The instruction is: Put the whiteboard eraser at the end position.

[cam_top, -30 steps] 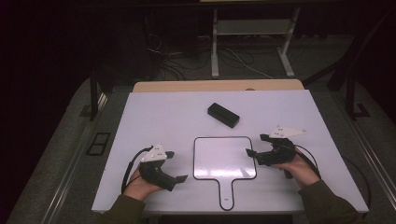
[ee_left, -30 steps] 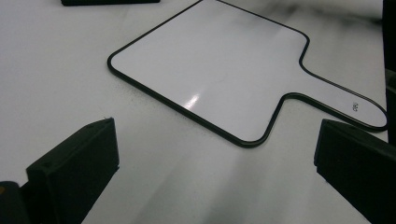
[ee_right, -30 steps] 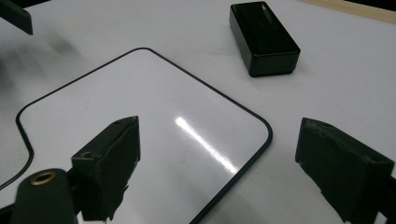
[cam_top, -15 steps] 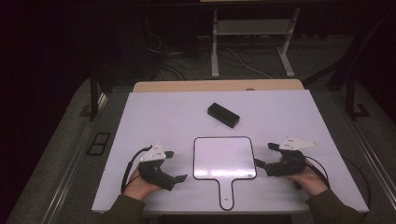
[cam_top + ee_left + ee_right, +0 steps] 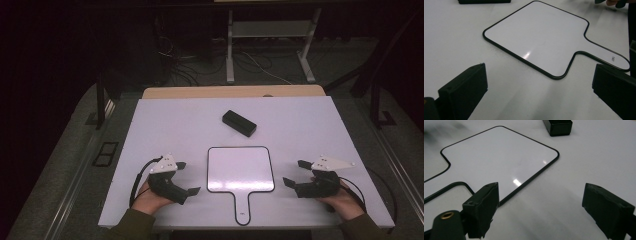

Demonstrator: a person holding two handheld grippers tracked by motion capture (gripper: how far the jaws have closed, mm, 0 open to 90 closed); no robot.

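left gripper (image 5: 187, 177): fingers wide, nothing between, left of board | right gripper (image 5: 296, 173): fingers wide, empty, right of board | paddle-shaped whiteboard (image 5: 241, 169): flat on bench (image 5: 165, 125), between grippers | black box (image 5: 239, 123): beyond board

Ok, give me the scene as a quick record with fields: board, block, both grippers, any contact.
board: white paddle-shaped board with black edge, flat on the table, handle toward the person
block: black block lying beyond the board, apart from it
left gripper: left gripper low by the board's left side, jaws open, nothing between them
right gripper: right gripper low by the board's right side, jaws open, nothing between them
contact: neither gripper touches the board or the block
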